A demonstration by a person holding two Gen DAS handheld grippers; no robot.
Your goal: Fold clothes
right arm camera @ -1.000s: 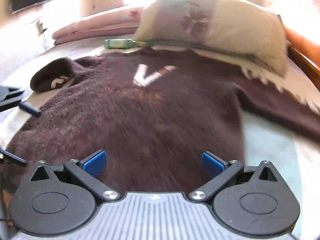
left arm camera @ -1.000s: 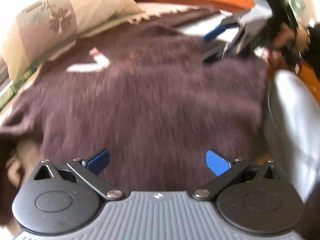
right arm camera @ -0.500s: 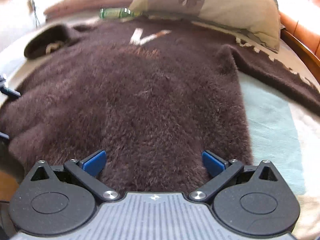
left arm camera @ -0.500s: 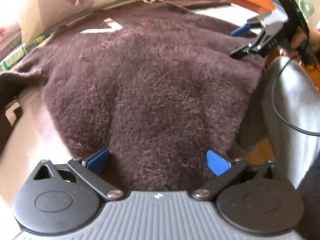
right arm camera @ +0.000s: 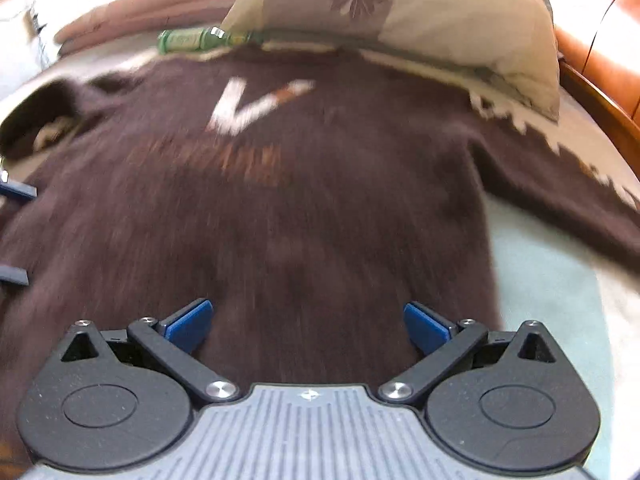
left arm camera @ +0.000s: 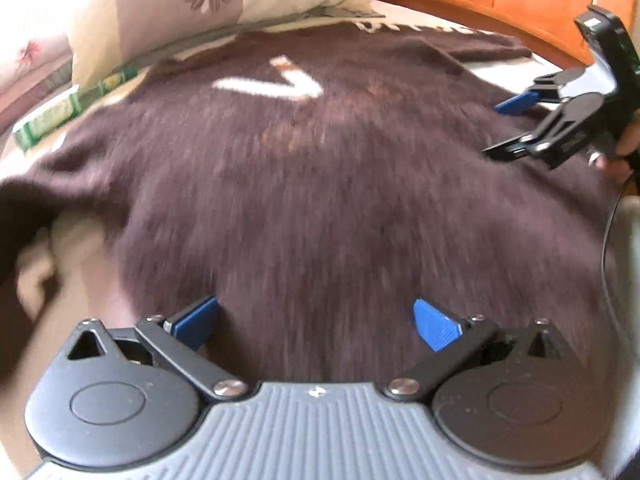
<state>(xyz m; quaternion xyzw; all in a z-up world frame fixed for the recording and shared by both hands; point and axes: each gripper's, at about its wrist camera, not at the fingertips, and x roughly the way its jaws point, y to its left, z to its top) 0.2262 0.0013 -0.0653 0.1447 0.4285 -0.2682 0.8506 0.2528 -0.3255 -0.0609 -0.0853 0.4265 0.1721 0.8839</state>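
Both fisheye views look forward, low and close over the brown sweater [left arm camera: 320,200] on the bed [right arm camera: 540,280], toward the pillow [right arm camera: 400,12] at 12 o'clock. The left view sits nearer the sweater's left edge and catches the right hand-held gripper [left arm camera: 508,128] at 2 o'clock; both share the white V.

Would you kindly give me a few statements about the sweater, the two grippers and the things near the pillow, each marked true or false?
1. The brown sweater lies spread on the bed. True.
2. The left gripper is clamped shut on the hem. False: its jaws stand wide apart, gripping nothing.
3. The right gripper is open. True.
4. A red bottle lies beside the pillow. False: the bottle is green.
5. The sweater carries a white V mark. True.
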